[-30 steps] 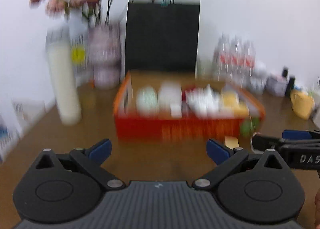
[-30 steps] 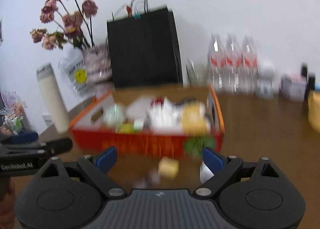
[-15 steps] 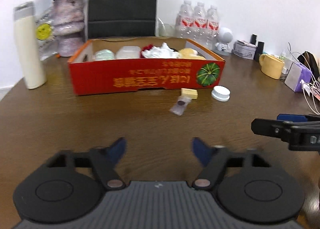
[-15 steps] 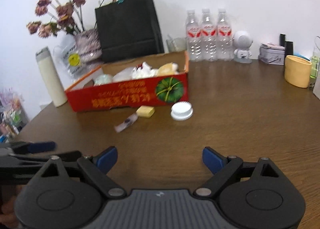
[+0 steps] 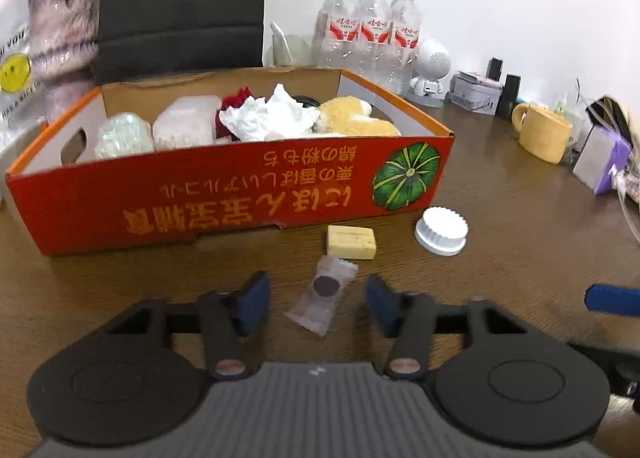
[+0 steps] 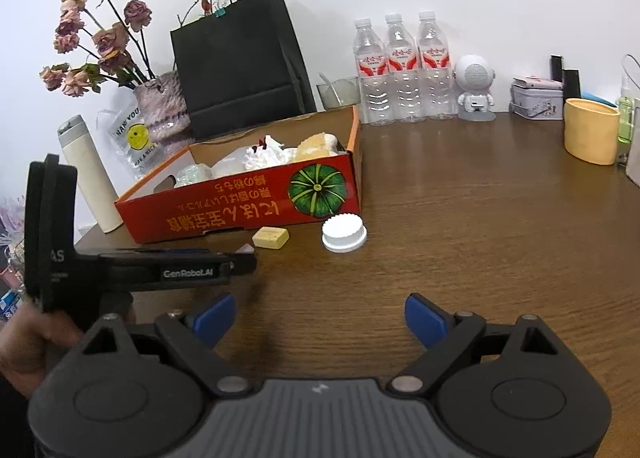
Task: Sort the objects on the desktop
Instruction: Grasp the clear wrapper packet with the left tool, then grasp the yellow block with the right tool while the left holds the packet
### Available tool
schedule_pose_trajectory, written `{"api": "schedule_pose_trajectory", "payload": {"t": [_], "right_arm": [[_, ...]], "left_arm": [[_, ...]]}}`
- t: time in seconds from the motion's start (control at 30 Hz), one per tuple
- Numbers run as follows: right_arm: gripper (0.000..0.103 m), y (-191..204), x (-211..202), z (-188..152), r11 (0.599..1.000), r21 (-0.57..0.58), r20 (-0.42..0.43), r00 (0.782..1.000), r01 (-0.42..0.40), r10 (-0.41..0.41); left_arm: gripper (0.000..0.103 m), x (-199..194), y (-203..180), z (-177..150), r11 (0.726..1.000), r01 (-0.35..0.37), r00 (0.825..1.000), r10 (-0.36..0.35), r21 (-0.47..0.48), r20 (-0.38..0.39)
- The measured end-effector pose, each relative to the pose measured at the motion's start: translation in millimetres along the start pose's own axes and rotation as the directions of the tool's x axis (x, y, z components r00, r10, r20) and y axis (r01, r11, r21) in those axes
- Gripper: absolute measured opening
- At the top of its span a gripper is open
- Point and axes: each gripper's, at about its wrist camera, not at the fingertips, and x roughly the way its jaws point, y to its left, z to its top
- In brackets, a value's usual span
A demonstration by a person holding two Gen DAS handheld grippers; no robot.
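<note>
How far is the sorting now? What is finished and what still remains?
Done: the box already holds several things, among them crumpled tissue. In hand: nothing is gripped yet; the left gripper is open with its fingers either side of the clear packet on the table. Left: that packet, the yellow block and the white cap lie outside the box. The right gripper is open over bare table.
</note>
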Motion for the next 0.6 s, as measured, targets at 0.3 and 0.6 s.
{"api": "schedule_pose_trajectory", "payload": {"t": [0.3, 0.6], "right_arm": [[0.079, 21.3, 51.7, 21.5, 0.998, -0.021, -0.019, 0.998, -0.06, 0.059], [0.061, 67.9, 120.3, 44.1, 0.99, -0.138, -0.065, 0.997, 0.038, -0.047]], "left_arm": [[0.016, -18.4, 27.4, -5.4, 0.999, -0.041, 0.999, 0.041, -0.021, -0.004], [0.012, -43.8, 73.7, -7.9, 0.979, -0.096, 0.995, 0.101, -0.177, 0.019]]}}
